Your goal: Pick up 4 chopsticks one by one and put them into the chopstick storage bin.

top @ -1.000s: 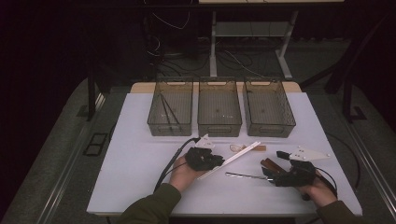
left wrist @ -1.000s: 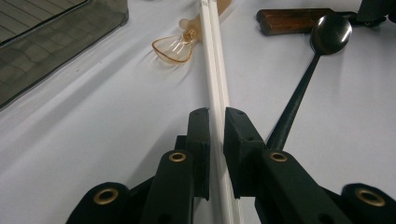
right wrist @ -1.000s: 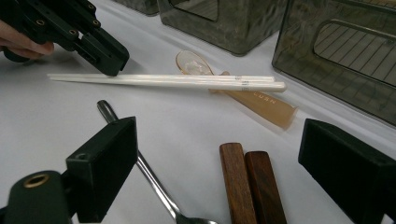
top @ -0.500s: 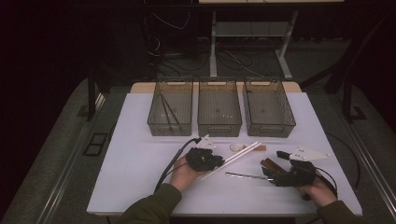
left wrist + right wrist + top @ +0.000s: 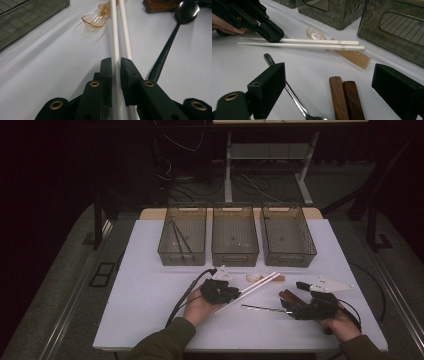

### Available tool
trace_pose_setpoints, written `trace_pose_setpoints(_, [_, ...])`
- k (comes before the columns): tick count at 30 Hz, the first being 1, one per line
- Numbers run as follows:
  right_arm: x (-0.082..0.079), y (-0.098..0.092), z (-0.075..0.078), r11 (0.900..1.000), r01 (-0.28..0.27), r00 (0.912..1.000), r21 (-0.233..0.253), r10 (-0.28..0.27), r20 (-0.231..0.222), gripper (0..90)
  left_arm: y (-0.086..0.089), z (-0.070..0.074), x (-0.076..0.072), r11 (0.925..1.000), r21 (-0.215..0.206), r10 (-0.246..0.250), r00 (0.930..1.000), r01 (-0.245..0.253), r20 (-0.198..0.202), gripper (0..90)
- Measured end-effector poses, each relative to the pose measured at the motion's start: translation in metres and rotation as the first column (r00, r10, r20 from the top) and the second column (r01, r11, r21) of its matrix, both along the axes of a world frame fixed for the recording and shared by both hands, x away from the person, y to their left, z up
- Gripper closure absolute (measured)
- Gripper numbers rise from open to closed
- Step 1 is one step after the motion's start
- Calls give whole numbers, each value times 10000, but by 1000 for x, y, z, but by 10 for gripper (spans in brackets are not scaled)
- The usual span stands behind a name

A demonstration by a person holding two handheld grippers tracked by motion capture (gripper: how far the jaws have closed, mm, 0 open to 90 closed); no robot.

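Note:
Two white chopsticks [image 5: 250, 291] [image 5: 312, 43] lie side by side on the white table [image 5: 150, 290]. My left gripper [image 5: 234, 295] [image 5: 116, 67] [image 5: 273, 35] is shut on the near end of one of them [image 5: 114, 47]; the other [image 5: 126, 42] runs just beside the right jaw. My right gripper [image 5: 289, 304] [image 5: 329, 75] stands open low over the table. Between its wide jaws lie a pair of brown wooden chopsticks [image 5: 344, 100] [image 5: 290, 296] and the handle of a metal spoon [image 5: 289, 92] [image 5: 260, 308] [image 5: 172, 37].
An amber plastic spoon [image 5: 95, 20] [image 5: 317, 33] [image 5: 252, 278] lies under the far ends of the white chopsticks. Three smoky plastic bins [image 5: 182, 237] [image 5: 235, 237] [image 5: 287, 237] stand in a row at the back; the left one holds dark sticks.

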State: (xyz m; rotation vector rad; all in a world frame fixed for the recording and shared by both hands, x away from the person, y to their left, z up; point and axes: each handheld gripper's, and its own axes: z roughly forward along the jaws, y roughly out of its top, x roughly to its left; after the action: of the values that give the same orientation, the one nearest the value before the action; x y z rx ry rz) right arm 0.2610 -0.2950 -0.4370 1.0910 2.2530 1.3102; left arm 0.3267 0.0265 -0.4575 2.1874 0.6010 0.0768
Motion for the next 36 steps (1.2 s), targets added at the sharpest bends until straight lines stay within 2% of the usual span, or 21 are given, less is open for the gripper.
trace_pose_setpoints(8, [0,0,0,10000,1,10000,2,-1,1,118,-2,-1,-2,9999,78,110,9995,-112,307,837])
trace_pose_setpoints(17, [0,0,0,10000,6,10000,15,-6,20,119,-2,-1,-2,9997,-111,211,9996,-209,171,844])
trace_pose_setpoints(18, [0,0,0,10000,-1,10000,11,1,24,118,0,1,-2,9999,24,108,9997,-108,228,845])
trace_pose_setpoints(22, [0,0,0,10000,-5,10000,6,5,35,119,0,3,-3,9992,-299,276,9992,-267,292,846])
trace_pose_setpoints(29, [0,-1,0,10000,-7,10000,-2,7,62,118,3,8,-3,9992,-383,152,9992,-138,377,846])
trace_pose_setpoints(36, [-1,0,0,10000,-60,10000,27,59,58,119,6,13,-6,9975,-697,168,9991,-140,396,847])
